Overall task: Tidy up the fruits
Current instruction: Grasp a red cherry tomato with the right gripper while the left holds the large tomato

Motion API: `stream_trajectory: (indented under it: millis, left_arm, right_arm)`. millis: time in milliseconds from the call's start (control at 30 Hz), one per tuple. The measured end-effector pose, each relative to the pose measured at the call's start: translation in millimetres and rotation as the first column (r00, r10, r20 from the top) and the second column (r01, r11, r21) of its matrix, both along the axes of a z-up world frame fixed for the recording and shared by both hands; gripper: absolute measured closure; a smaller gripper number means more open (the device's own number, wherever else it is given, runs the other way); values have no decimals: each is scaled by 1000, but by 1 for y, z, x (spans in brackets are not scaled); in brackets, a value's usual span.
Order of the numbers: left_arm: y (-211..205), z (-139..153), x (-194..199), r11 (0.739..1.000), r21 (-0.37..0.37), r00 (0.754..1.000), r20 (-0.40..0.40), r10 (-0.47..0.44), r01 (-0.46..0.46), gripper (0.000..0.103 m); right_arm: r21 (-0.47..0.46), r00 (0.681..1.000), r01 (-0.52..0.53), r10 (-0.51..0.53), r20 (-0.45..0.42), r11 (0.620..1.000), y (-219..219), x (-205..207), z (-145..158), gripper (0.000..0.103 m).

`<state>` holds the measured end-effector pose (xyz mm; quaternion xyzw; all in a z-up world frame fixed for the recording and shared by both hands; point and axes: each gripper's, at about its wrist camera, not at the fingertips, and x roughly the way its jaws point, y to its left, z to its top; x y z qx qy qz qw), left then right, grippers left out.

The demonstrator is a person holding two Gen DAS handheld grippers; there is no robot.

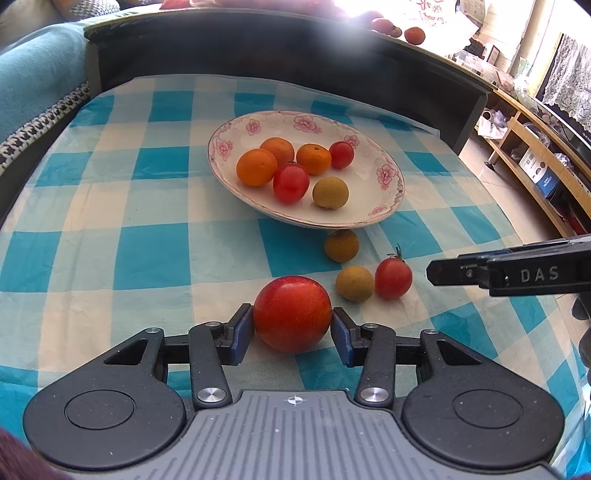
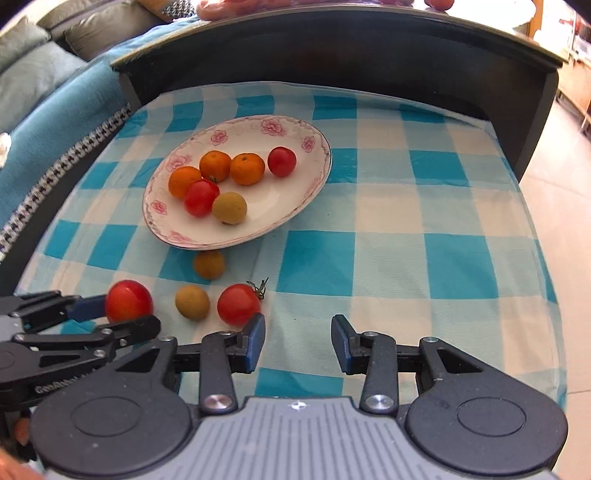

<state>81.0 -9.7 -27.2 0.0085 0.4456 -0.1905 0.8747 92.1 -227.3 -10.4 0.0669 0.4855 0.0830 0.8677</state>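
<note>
On checked counter (image 1: 155,254), left hand-held gripper (image 1: 292,320) clamped big red fruit (image 1: 291,314), pads touching both sides, seen clearly from left wrist. Right wrist view showed right hand-held gripper (image 2: 298,334) parted, nothing between pads, just beside stemmed tomato (image 2: 238,304). Plate (image 2: 295,199) further back carried oranges, tomatoes, one longan.

Hiding the near underside of the big red fruit (image 1: 291,314) behind the left gripper (image 1: 292,332) body. Tucking partly under the plate (image 1: 369,206) rim: one brown fruit (image 1: 341,245). Running off the right edge: the right gripper (image 1: 517,275). Washing out in glare, blurring beyond telling: fruits on the far shelf (image 1: 413,35).
</note>
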Motion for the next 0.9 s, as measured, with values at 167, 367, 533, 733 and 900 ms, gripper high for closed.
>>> stream_trajectory:
  millis: [167, 367, 533, 733, 900]
  left_arm:
    - [1, 0, 0, 1000, -5, 1000, 0, -2, 2, 49]
    - [0, 0, 0, 1000, -1, 1000, 3, -10, 10, 47]
    - [-1, 0, 0, 1000, 0, 1000, 4, -12, 12, 46]
    - [-4, -1, 0, 1000, 9, 1000, 9, -21, 21, 43]
    - [-3, 0, 0, 1000, 5, 1000, 17, -2, 2, 50]
  right_arm:
    - [57, 999, -13, 11, 45, 998, 3, 2, 7, 62]
    - [52, 990, -135, 133, 45, 989, 22, 6, -1, 62]
    - [-26, 973, -220, 222, 70, 975, 34, 9, -11, 62]
    - [-102, 955, -268, 278, 102, 958, 42, 9, -17, 63]
    - [-147, 952, -264, 282, 121, 953, 47, 4, -17, 70]
